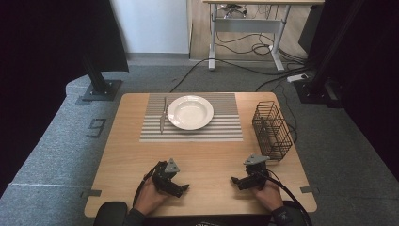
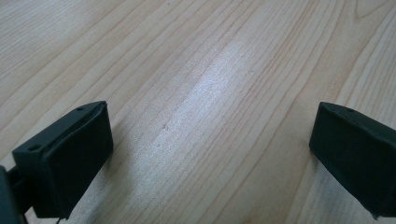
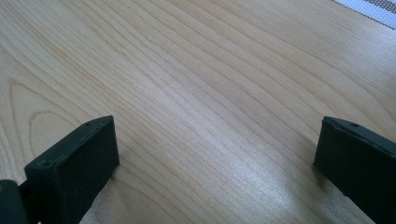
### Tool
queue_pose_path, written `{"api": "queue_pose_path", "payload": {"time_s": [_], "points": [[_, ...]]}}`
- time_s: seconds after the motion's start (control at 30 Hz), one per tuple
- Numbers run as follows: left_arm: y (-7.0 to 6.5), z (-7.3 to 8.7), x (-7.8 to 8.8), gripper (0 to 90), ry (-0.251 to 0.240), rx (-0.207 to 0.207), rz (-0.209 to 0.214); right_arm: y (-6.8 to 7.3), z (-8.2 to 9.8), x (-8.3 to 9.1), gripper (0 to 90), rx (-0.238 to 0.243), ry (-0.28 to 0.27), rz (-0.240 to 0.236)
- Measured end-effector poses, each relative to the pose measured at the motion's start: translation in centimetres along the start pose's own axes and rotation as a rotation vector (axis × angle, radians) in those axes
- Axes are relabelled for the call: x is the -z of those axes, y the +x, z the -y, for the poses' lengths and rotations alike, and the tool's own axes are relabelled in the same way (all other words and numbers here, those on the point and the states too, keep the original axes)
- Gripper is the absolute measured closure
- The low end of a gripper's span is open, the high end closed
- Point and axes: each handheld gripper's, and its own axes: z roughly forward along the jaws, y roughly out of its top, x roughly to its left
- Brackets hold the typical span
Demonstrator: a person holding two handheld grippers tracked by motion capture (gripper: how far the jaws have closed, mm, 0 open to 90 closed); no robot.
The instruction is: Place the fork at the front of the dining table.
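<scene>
The work in hand appears to concern the table setting at the far side. A white plate (image 1: 190, 112) is set on a striped placemat (image 1: 226, 128), roughly at its middle. A knife (image 1: 163, 117) is laid just beside the plate on its left, lengthwise on the mat, apparently not touching the rim. A black wire basket (image 1: 272, 130) is stood upright near the right edge of the wooden table (image 1: 207, 160), just off the mat; it looks empty, though its floor is hard to read. It is probably placed there as a holder for cutlery, within easy reach of the right hand.

Both tongs are rested low on the near part of the table, well apart from the setting. The left gripper (image 1: 181, 189) is held with its jaws spread wide and nothing between them; in the left gripper view bare wood grain is seen between the two black pads (image 2: 70, 154). The right gripper (image 1: 236, 181) is likewise held wide open and empty, its pads (image 3: 77, 163) framing bare table, with a corner of the mat (image 3: 369, 5) caught at the top edge. The two are angled inward toward each other, which is judged a resting pose with no reach yet begun.
</scene>
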Motion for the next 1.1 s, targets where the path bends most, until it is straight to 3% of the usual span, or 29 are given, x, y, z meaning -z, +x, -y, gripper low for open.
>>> {"api": "queue_pose_path", "payload": {"time_s": [0.57,0.73,0.93,1.1], "points": [[0.0,-0.2,-0.1,0.0,0.001,0.024,-0.012,0.1,0.3,0.3,0.0,0.001,0.001,0.000],[0.0,-0.4,0.0,2.3,-0.008,0.045,0.018,0.1,0.4,0.4,0.0,0.000,-0.001,0.000],[-0.2,-1.5,0.5,3.1,-0.024,0.038,0.037,0.1,0.4,0.4,0.0,-0.001,0.001,0.000],[-0.1,-3.7,1.5,3.5,-0.053,0.015,0.078,0.1,0.4,0.4,0.0,0.001,0.000,0.000]]}}
